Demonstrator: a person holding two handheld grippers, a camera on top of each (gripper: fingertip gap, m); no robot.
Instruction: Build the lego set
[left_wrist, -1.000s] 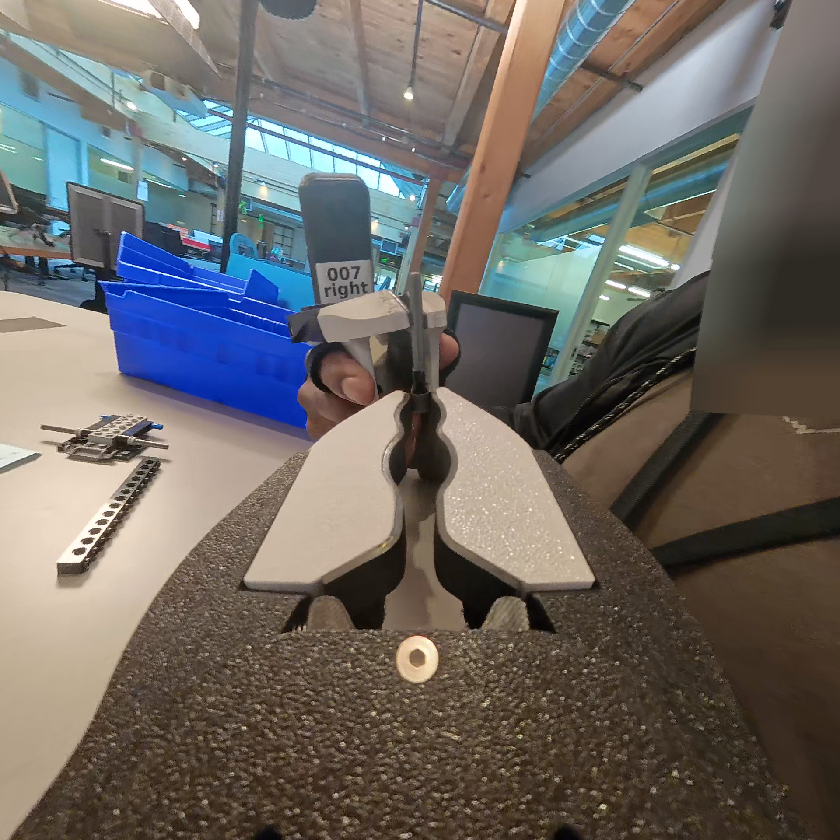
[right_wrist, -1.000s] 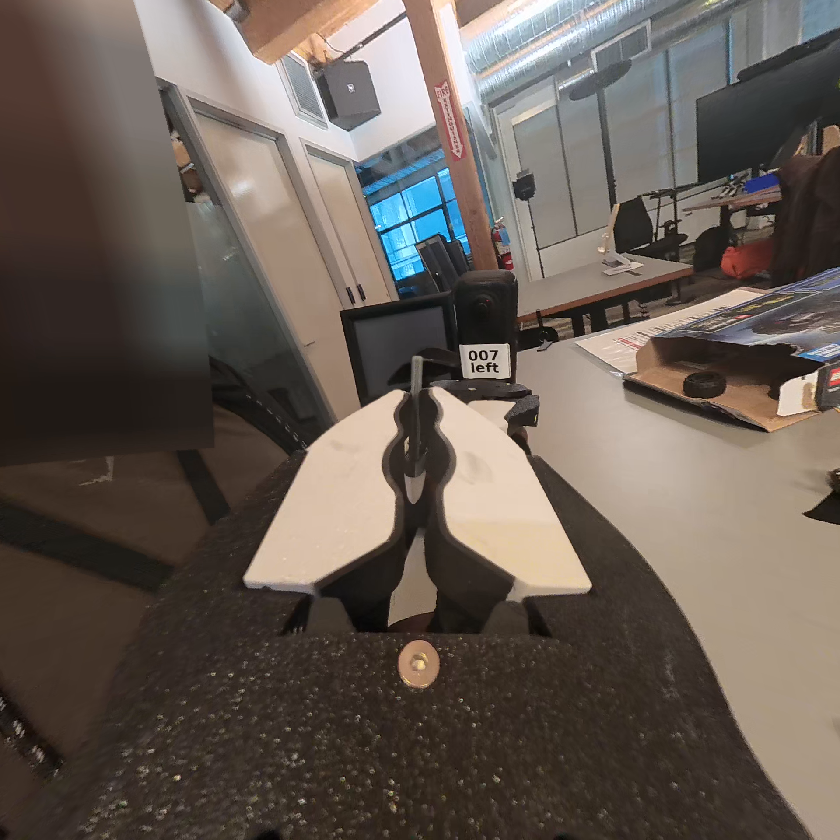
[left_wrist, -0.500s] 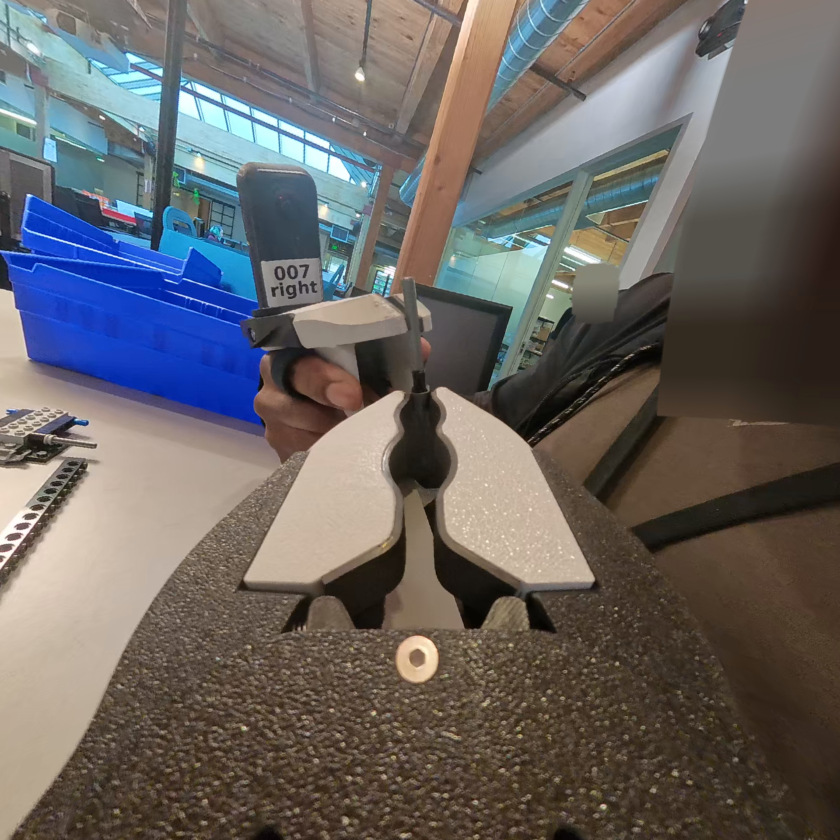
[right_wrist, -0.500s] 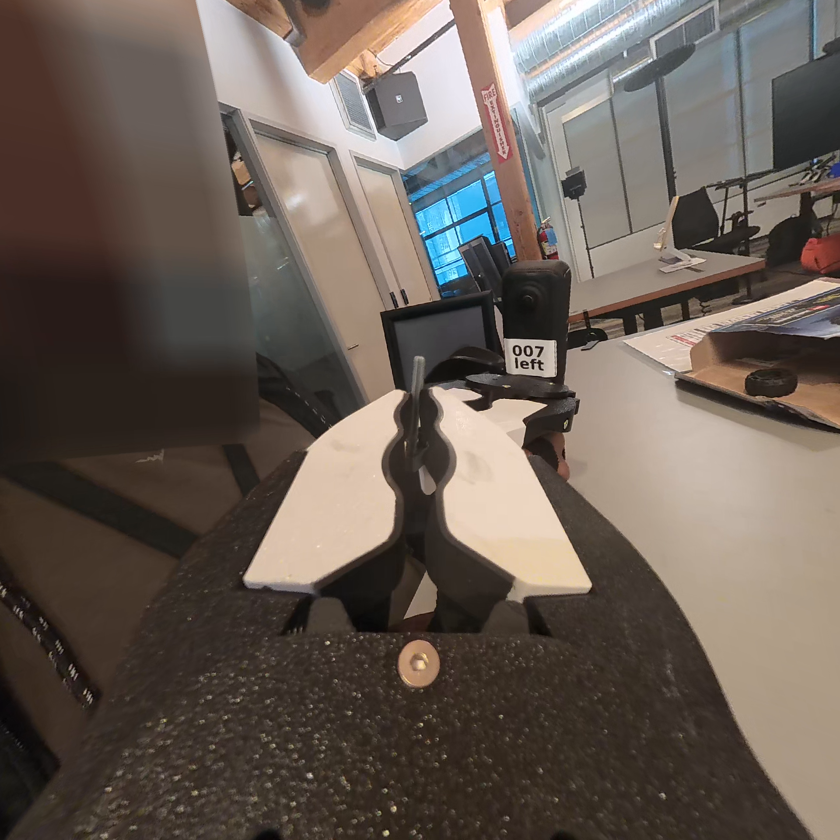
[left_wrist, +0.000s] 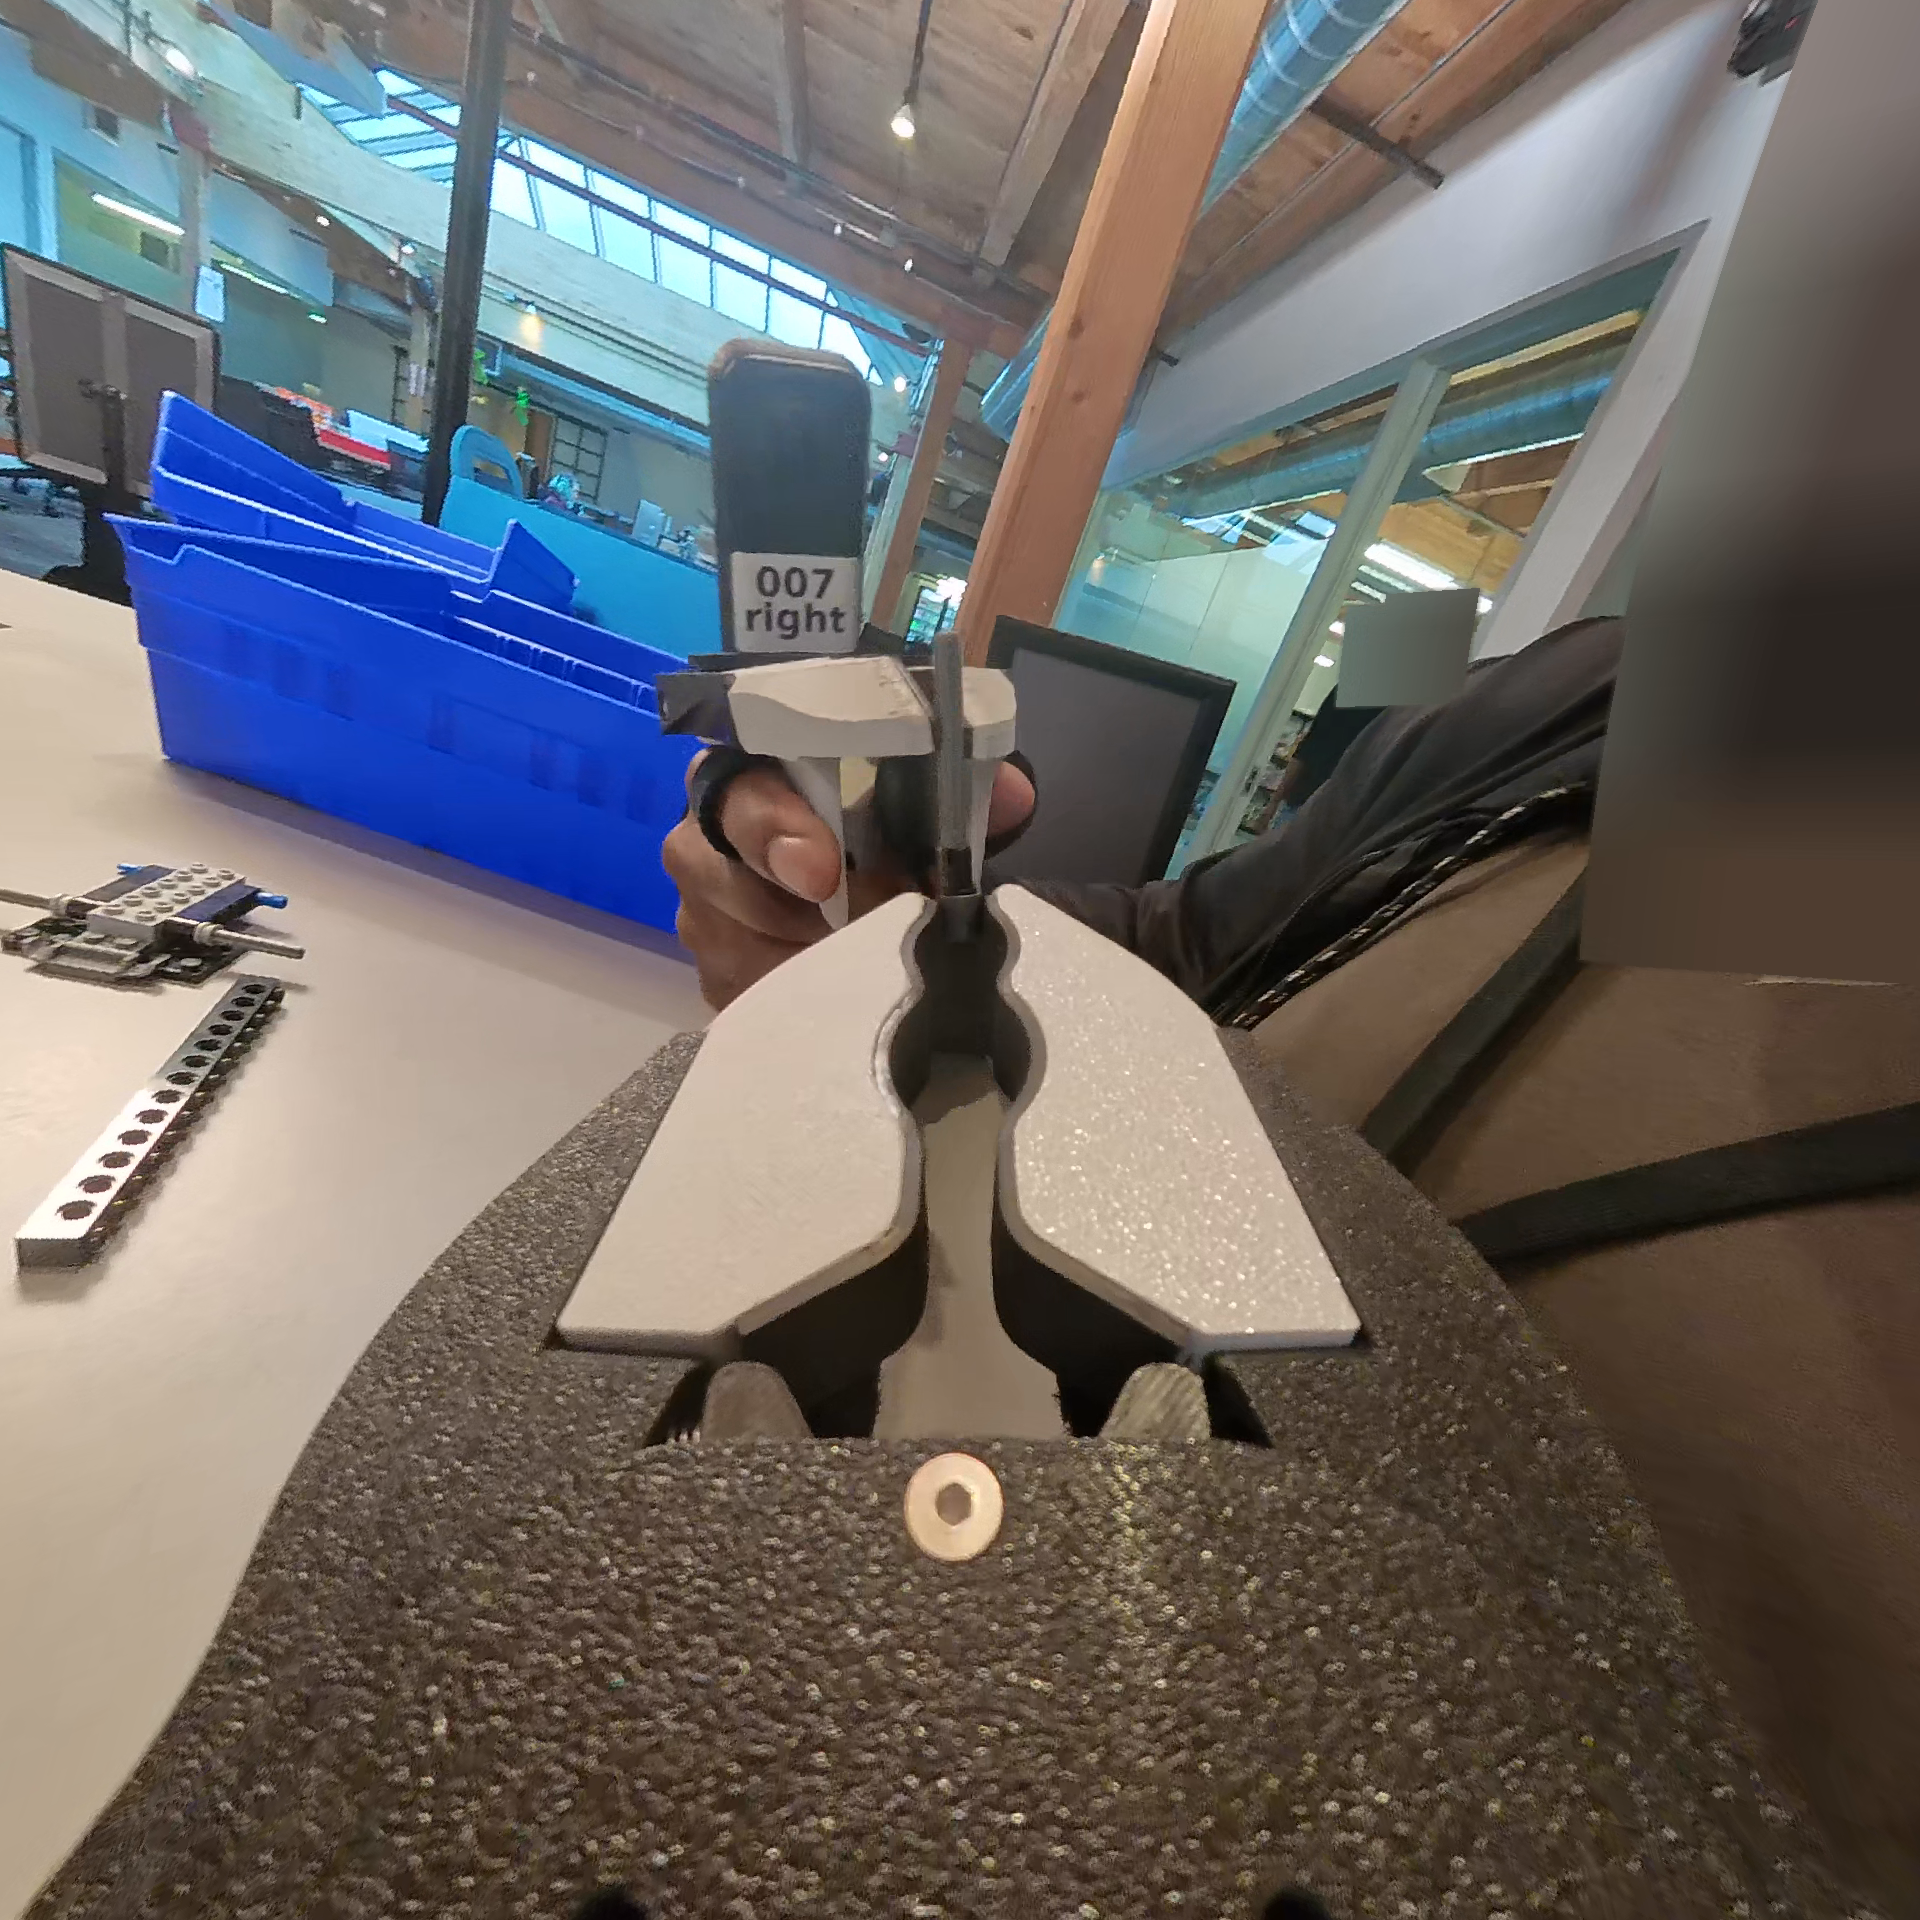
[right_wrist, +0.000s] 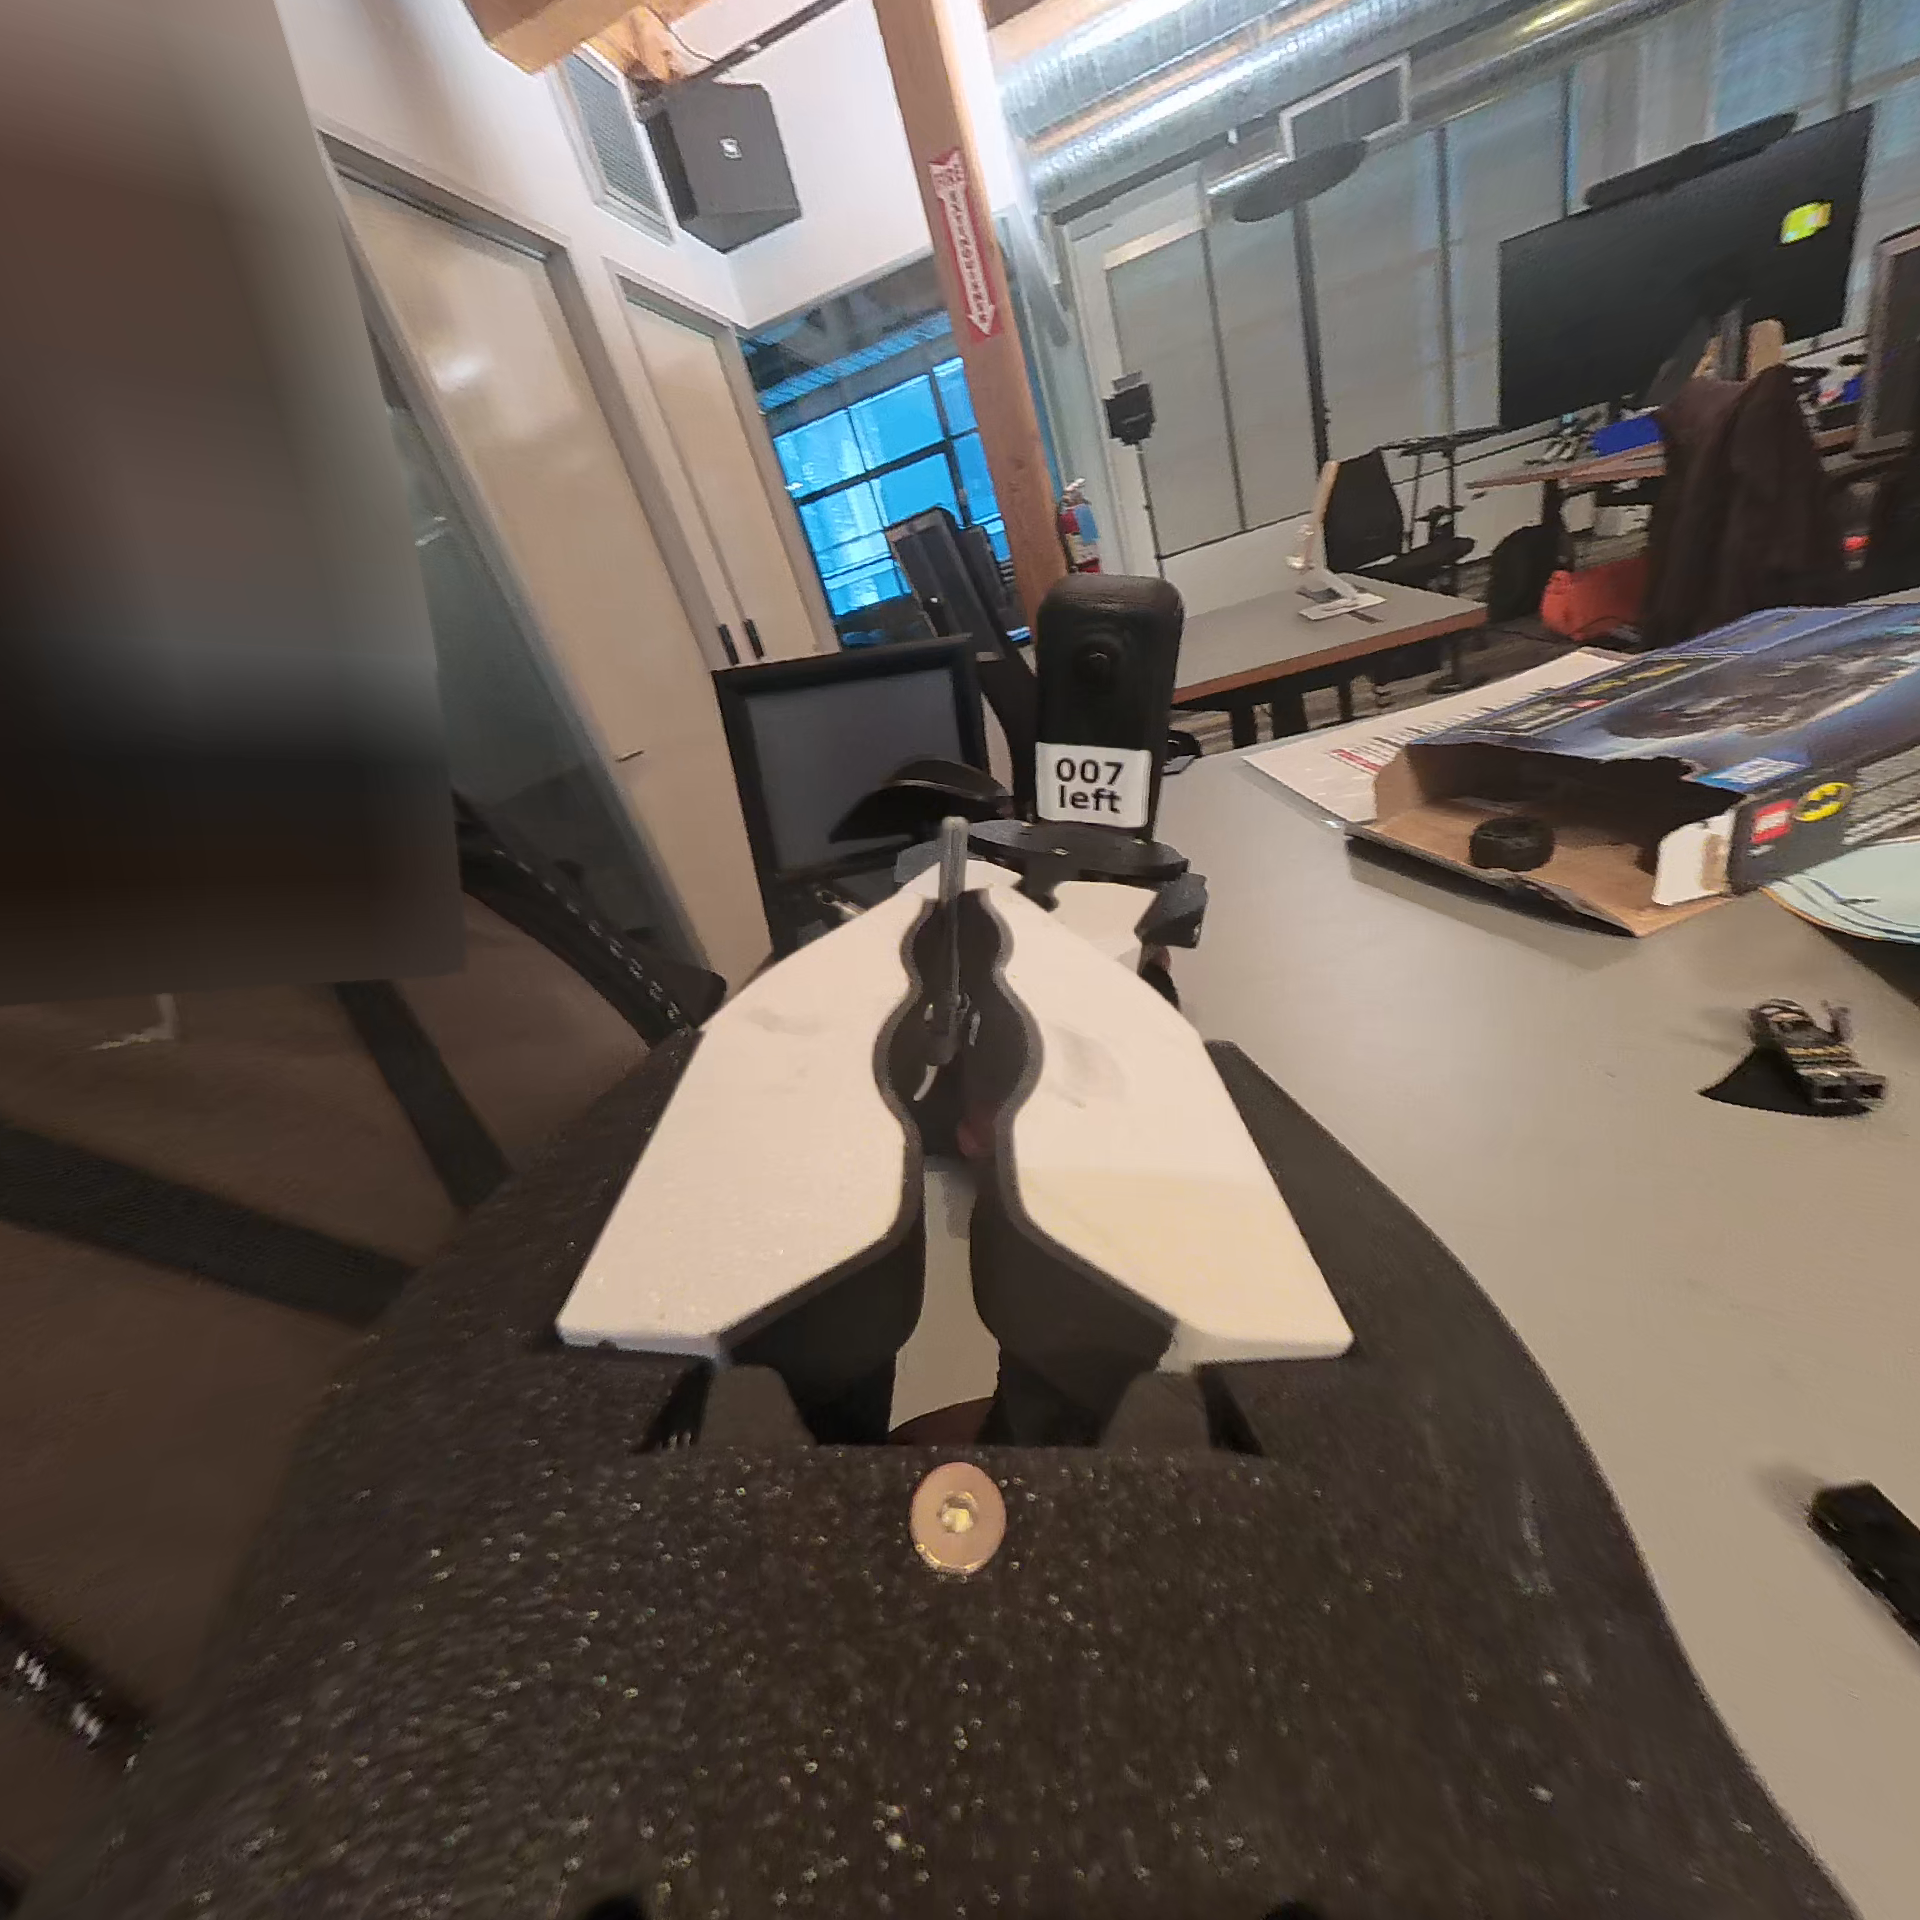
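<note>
Left gripper (left_wrist: 959, 914): pebbled grey fingers (left_wrist: 790, 1122) closed on a small dark grey connector piece (left_wrist: 958, 916) at the tips.

Right gripper (right_wrist: 948, 914): smooth white fingers (right_wrist: 1122, 1143) pinching a thin grey rod-shaped axle (right_wrist: 951, 862); the axle's lower end meets the connector piece.

Matte grey table (left_wrist: 343, 1060): long flat grey perforated beam (left_wrist: 156, 1122), small studded grey-and-blue assembly (left_wrist: 145, 920), stacked glossy blue plastic bins (left_wrist: 395, 686). Right view: torn printed cardboard box (right_wrist: 1621, 790) holding a black rubber tyre (right_wrist: 1512, 840).
</note>
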